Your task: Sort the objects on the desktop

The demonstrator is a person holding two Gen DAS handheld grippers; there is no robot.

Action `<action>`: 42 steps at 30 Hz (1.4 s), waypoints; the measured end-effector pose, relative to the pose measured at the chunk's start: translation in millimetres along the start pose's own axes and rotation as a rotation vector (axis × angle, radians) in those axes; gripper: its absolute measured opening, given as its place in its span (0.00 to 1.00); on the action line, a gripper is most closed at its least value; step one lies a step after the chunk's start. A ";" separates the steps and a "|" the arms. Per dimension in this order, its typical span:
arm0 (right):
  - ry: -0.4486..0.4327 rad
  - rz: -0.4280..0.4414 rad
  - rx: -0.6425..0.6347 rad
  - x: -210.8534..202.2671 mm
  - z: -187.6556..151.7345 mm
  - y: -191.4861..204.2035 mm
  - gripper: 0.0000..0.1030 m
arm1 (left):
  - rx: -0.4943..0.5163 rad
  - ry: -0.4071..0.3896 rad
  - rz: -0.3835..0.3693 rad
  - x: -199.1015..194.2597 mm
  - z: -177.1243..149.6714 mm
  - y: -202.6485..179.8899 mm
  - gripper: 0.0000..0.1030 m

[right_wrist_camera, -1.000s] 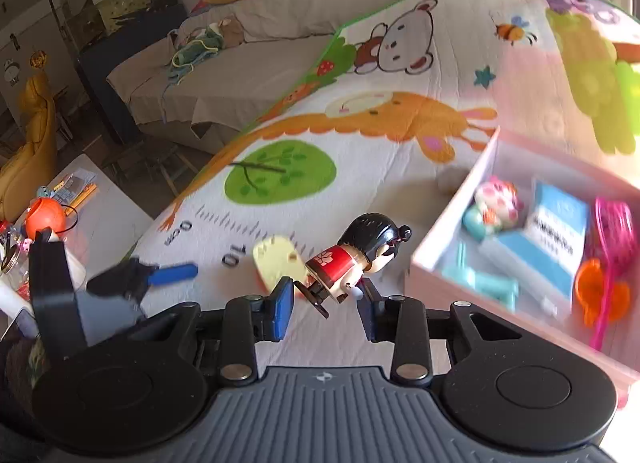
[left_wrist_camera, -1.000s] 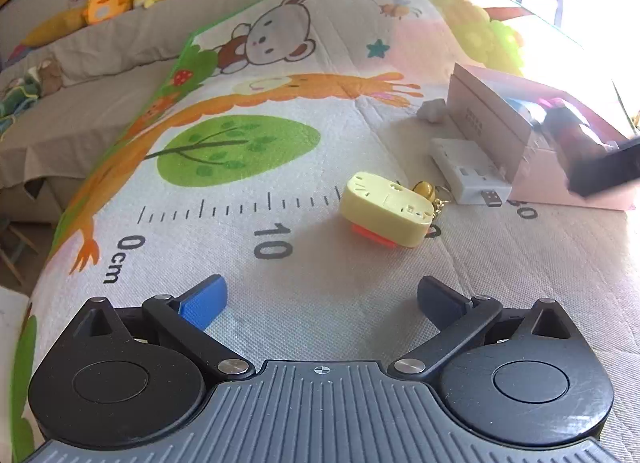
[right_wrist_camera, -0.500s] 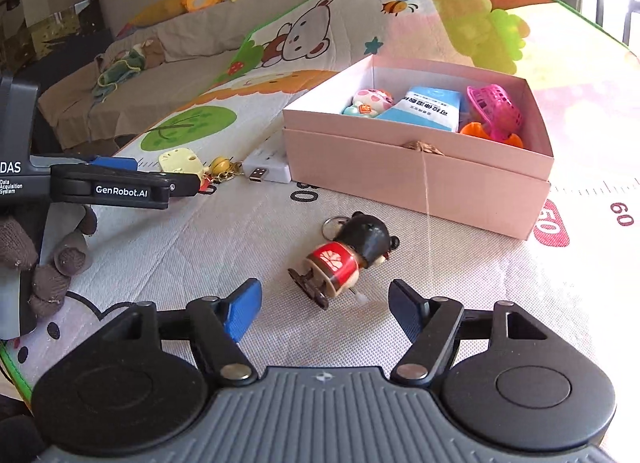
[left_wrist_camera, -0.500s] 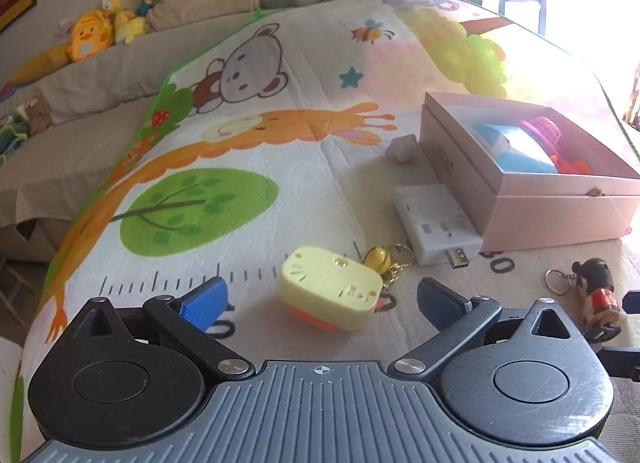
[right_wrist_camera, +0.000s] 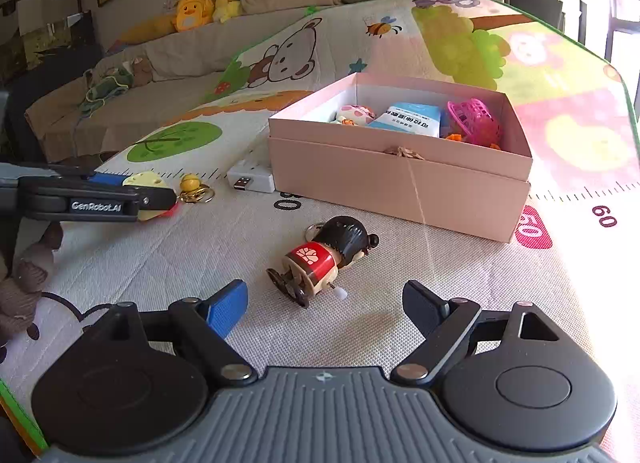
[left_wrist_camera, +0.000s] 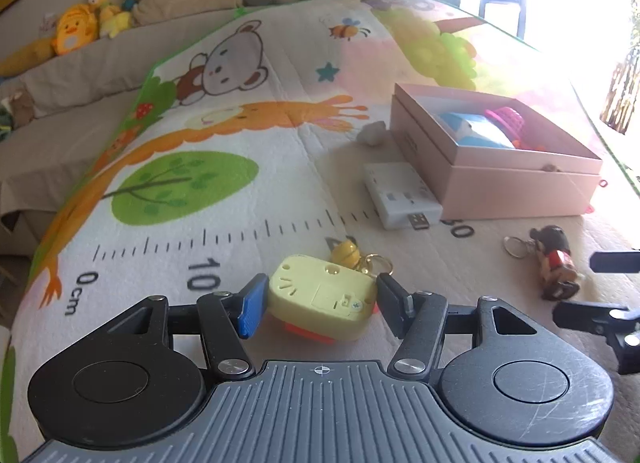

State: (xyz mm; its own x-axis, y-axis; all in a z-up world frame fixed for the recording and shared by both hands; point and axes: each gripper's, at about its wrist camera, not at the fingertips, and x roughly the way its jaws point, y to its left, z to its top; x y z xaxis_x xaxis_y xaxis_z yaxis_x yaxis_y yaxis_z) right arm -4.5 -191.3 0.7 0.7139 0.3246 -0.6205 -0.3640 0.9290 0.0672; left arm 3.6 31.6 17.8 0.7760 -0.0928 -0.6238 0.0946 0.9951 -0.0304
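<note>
A yellow keychain toy (left_wrist_camera: 322,297) with an orange underside lies on the play mat between the fingers of my left gripper (left_wrist_camera: 318,307), which is closed onto its two sides. It also shows in the right wrist view (right_wrist_camera: 146,179). A small doll keychain (right_wrist_camera: 324,255) in red with black hair lies on its side on the mat just ahead of my right gripper (right_wrist_camera: 324,309), which is open and empty. The doll also shows in the left wrist view (left_wrist_camera: 554,263). The pink box (right_wrist_camera: 404,183) stands open behind the doll.
In the box lie a blue packet (right_wrist_camera: 408,119), a pink basket toy (right_wrist_camera: 474,123) and a small round toy (right_wrist_camera: 354,115). A white USB hub (left_wrist_camera: 400,195) lies against the box's left side. A small white stone (left_wrist_camera: 372,133) lies behind it. Plush toys (right_wrist_camera: 200,11) sit on the far couch.
My right gripper let the doll go onto the mat and opened. My left gripper moved forward around the yellow keychain toy and closed on it.
</note>
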 end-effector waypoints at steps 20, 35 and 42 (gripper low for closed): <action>0.065 -0.035 -0.028 25.1 25.9 14.3 0.34 | 0.073 0.030 0.032 -4.9 -13.6 -13.7 0.66; -0.274 0.049 -0.148 -141.6 102.8 -2.0 0.29 | 0.202 -0.400 -0.022 -102.7 94.7 -57.0 0.66; -0.337 -0.025 -0.031 -131.7 172.8 -60.4 0.29 | 0.225 -0.410 -0.140 -44.6 164.6 -111.2 0.67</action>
State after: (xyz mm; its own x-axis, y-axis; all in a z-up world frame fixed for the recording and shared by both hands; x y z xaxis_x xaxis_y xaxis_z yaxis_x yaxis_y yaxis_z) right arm 26.8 -259.4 213.4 0.8787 0.3469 -0.3279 -0.3581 0.9333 0.0277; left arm 61.0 -80.7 177.6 0.9237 -0.2764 -0.2654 0.3128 0.9439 0.1056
